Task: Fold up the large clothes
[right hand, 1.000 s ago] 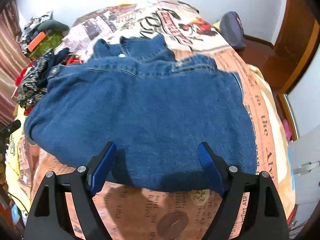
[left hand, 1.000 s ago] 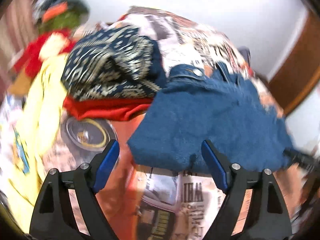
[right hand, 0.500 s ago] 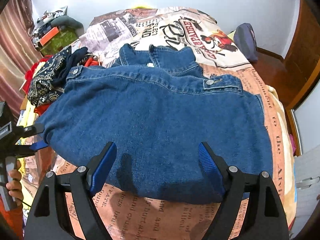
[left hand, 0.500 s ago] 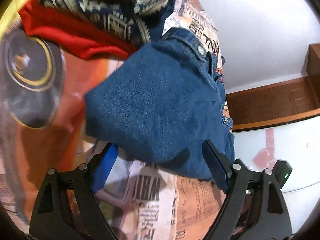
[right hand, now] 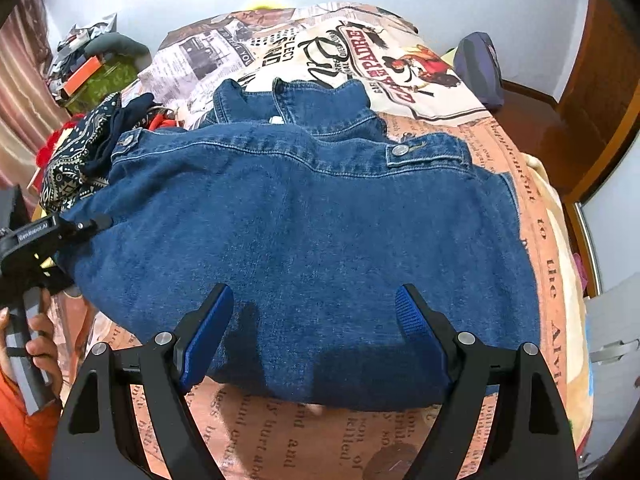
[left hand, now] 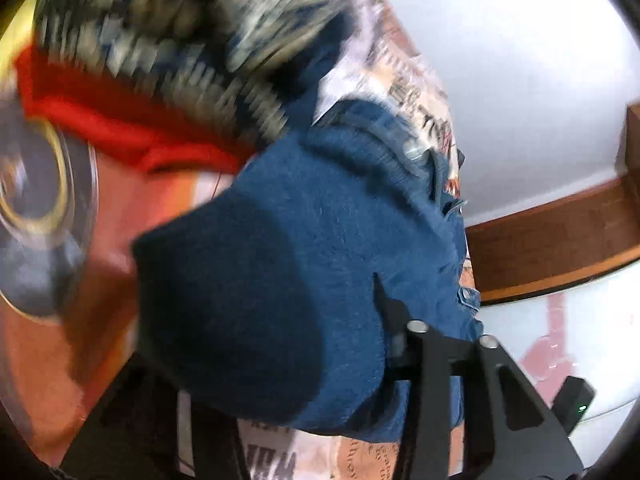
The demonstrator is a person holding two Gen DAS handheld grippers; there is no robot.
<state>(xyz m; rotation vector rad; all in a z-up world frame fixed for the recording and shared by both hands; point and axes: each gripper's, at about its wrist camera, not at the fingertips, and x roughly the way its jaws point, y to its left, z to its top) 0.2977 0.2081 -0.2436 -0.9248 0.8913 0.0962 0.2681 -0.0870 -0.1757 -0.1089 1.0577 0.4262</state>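
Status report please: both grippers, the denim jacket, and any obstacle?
Left gripper closing on denim jacket edge. Right gripper open, above near hem. Patterned clothes pile beside left edge.

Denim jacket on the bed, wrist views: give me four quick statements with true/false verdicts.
1. The denim jacket lies spread on the printed bedspread. True.
2. The right hand-held gripper is clamped on the jacket's hem. False: its jaws stand wide apart over the hem.
3. The left hand-held gripper is at the jacket's left corner, jaws closing with denim between them. True.
4. The patterned dark garment lies on top of the jacket. False: it sits beside it, off the left edge.
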